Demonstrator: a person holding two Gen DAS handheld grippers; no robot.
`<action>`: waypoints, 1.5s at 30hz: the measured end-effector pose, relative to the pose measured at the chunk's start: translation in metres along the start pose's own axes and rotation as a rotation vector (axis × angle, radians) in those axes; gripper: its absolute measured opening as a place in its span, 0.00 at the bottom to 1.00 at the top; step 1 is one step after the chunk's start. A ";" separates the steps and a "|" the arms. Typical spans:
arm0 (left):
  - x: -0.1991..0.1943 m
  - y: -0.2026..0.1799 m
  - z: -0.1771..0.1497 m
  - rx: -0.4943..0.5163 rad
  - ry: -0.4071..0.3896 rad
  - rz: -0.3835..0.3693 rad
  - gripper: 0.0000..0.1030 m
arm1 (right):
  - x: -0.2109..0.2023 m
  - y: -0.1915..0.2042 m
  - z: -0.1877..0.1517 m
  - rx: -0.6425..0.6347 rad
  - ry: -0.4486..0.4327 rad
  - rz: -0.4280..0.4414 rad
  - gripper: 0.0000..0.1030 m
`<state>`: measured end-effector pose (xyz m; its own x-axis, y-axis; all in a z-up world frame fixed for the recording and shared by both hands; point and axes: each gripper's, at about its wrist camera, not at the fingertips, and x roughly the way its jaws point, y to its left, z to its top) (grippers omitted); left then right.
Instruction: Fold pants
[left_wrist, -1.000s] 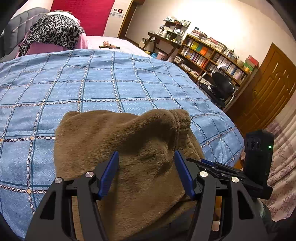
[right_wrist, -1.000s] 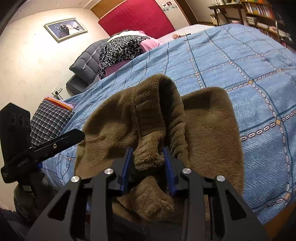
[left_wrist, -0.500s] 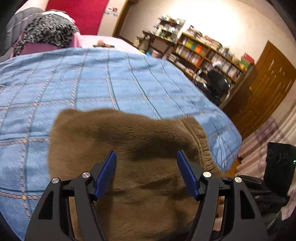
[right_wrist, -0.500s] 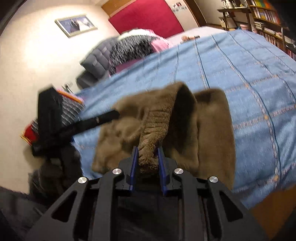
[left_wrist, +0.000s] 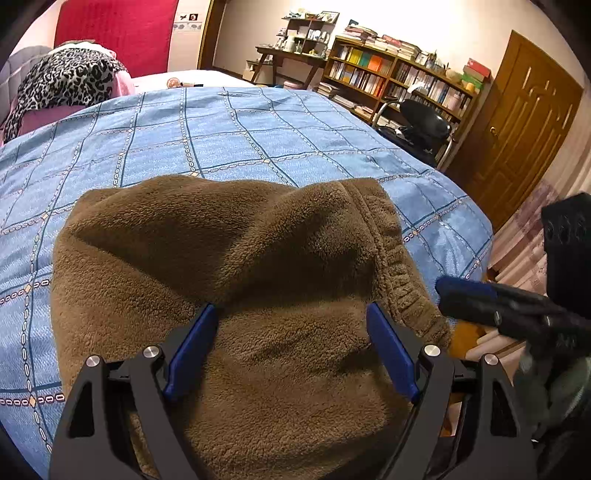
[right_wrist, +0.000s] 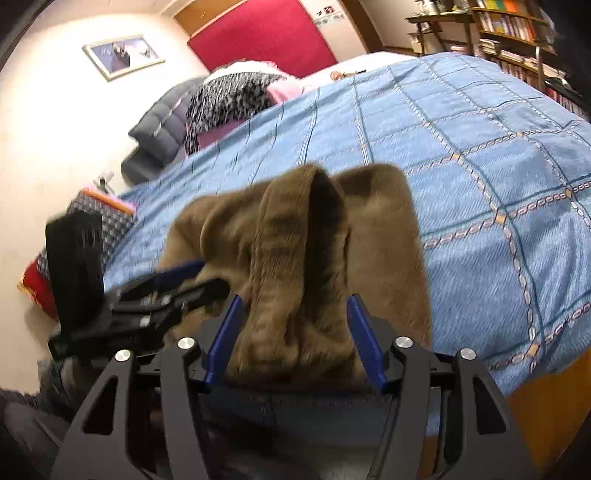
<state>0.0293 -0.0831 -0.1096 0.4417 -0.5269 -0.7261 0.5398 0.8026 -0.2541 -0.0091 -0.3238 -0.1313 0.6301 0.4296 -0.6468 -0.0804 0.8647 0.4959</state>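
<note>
The pants (left_wrist: 236, 266), brown and fleecy, lie bunched on the near end of the bed (left_wrist: 258, 147), filling the lower middle of both views. In the left wrist view their ribbed waistband (left_wrist: 399, 266) runs down the right side of the heap, close to the bed's edge.

The left tool (left_wrist: 291, 314) sits at the bottom centre of its view, jaws opening. The blue pads (left_wrist: 192, 350) stand wide apart with fleece between them, and they do not press on it.

The right tool (right_wrist: 293, 306) is at the bottom centre of its own view, jaws also opening. A raised fold of the pants stands between its pads; the left pad lies right against the cloth and the right pad stands a little clear, so nothing is pinched. This view is blurred, so the exact contact is hard to judge.

Each tool shows in the other's camera: the right one at the right edge of the left wrist view, the left one at the lower left of the right wrist view, just beside the pants.

Further up the bed, at the upper left in both views, lies a leopard-print cloth (left_wrist: 62, 81). A bookshelf (left_wrist: 399, 77) and a wooden door (left_wrist: 524, 122) fill the upper right of the left wrist view.
</note>
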 end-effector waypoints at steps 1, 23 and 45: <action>-0.001 0.000 0.000 -0.003 -0.001 -0.004 0.79 | 0.004 -0.004 0.003 0.015 0.000 0.012 0.59; -0.011 -0.001 -0.008 -0.004 -0.002 -0.004 0.79 | 0.052 -0.011 0.016 0.033 0.086 0.127 0.23; 0.011 -0.019 -0.009 0.102 0.014 -0.027 0.81 | 0.012 -0.070 0.023 0.106 -0.033 -0.035 0.38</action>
<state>0.0174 -0.1018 -0.1178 0.4164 -0.5433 -0.7290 0.6214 0.7553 -0.2081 0.0218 -0.3852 -0.1597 0.6566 0.3892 -0.6461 0.0232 0.8458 0.5331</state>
